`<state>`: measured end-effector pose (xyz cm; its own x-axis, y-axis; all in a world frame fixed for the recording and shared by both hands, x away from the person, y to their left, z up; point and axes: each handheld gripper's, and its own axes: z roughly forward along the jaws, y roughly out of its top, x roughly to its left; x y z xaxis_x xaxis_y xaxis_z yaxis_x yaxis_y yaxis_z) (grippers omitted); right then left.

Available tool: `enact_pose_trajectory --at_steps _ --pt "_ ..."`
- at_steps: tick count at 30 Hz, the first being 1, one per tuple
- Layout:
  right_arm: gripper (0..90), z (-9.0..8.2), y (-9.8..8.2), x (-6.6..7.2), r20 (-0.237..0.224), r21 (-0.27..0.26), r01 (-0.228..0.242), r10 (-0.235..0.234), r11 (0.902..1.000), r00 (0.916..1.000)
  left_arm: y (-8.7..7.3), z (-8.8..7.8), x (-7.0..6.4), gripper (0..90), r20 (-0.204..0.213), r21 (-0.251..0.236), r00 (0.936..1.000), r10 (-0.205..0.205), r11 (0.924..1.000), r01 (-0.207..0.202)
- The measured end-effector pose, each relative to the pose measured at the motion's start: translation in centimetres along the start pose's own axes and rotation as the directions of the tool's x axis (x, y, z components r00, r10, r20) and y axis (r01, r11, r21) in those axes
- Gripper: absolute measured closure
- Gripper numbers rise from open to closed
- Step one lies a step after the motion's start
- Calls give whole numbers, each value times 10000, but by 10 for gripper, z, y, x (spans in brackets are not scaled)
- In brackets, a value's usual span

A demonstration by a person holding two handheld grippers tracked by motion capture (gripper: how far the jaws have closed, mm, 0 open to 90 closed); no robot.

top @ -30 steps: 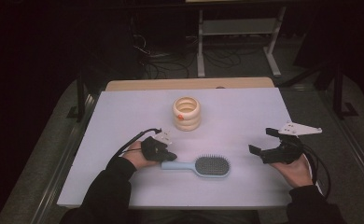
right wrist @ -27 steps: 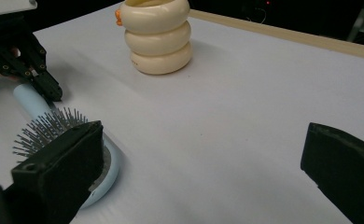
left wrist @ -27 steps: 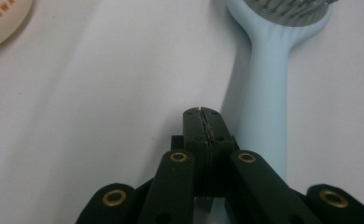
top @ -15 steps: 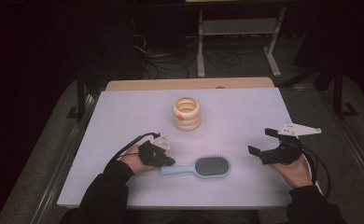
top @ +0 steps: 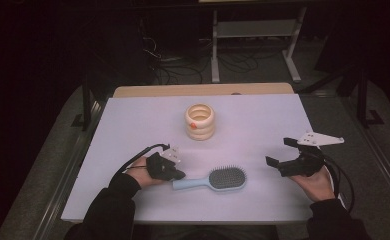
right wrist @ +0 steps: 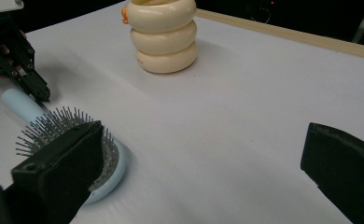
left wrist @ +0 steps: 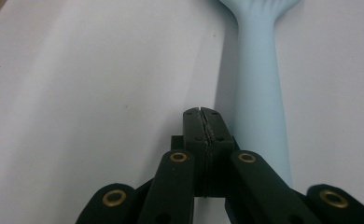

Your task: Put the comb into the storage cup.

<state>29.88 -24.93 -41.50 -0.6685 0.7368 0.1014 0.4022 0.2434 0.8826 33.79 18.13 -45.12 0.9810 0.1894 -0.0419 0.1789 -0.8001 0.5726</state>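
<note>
hairbrush [top: 218, 180] lies near cream ringed holder [top: 200, 121], nothing between them.

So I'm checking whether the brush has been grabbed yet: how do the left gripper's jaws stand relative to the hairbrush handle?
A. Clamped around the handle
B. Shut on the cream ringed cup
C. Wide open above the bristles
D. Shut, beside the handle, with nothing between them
D: in the left gripper view the left gripper has its jaws pressed together, and the light blue hairbrush handle lies alongside them, not between.
</note>
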Motion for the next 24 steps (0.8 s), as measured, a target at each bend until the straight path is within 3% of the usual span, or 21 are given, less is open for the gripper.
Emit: enact_pose_trajectory --at_steps 5,14,20,24 --pt "0 0 0 0 -1 -5 3 -3 10000 10000 -1 -7 -2 900 -88 56 10000 -16 10000 16" --pt "0 0 0 0 -6 7 0 0 10000 10000 -1 -25 -5 886 -240 -322 9996 -113 9994 105" --pt "0 0 0 0 -5 20 -11 11 10000 10000 11 -30 -11 848 -101 -197 9996 251 9995 -253" --pt "0 0 0 0 -4 18 -11 11 10000 10000 20 -31 -15 754 -35 -122 9984 560 9984 -561"
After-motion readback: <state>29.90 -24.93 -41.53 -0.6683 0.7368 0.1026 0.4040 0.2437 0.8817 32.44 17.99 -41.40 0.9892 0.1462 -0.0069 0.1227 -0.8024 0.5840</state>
